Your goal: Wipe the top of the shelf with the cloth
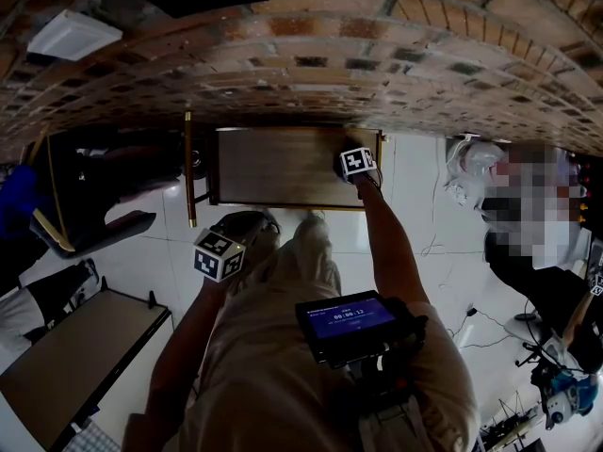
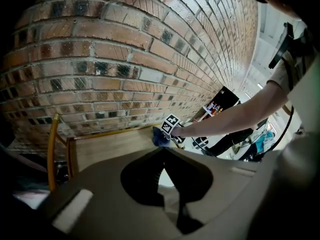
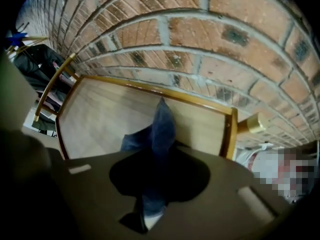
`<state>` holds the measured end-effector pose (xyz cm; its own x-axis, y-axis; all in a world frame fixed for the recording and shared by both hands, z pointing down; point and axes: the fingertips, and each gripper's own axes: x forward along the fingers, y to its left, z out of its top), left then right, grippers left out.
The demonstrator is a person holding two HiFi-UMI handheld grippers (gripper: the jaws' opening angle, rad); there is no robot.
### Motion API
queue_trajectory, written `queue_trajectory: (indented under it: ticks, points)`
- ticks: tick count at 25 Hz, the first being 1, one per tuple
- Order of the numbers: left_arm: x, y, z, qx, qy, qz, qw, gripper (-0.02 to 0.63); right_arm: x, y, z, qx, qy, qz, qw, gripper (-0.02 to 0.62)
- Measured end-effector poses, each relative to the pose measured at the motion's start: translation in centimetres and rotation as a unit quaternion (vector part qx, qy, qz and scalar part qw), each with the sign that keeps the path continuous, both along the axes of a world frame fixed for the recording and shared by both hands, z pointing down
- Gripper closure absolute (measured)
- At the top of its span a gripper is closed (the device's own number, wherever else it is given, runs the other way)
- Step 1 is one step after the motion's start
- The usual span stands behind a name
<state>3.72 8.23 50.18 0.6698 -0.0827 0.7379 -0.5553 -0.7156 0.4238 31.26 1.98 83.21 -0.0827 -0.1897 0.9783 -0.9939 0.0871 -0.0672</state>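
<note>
Right gripper (image 1: pixel 354 165) reaches over the shelf (image 1: pixel 273 168), jaws clamped on the blue cloth (image 3: pixel 161 126). Cloth lies on the shelf top near its right end, just beside the gold rail (image 3: pixel 229 134), with the brick wall (image 1: pixel 396 55) behind. Left gripper (image 1: pixel 219 254) hangs near the person's body, well apart from the shelf, jaws together on nothing. Wiping looks under way. No marks show what is done; I judge the bare wood left of the cloth is yet to cover
</note>
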Motion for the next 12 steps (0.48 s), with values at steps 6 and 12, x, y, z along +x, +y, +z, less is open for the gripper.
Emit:
queue_trajectory:
  ticks: [6, 12]
  points:
    - [0.6, 0.2, 0.0, -0.001, 0.005, 0.002, 1.0000, 0.606, 2.4, 0.5, 0.2, 0.003, 0.008, 0.003, 1.000, 0.532]
    - [0.1, 0.4, 0.1, -0.002, 0.006, -0.001, 1.0000, 0.606, 5.1, 1.7, 0.0, -0.011, 0.049, 0.027, 0.998, 0.532]
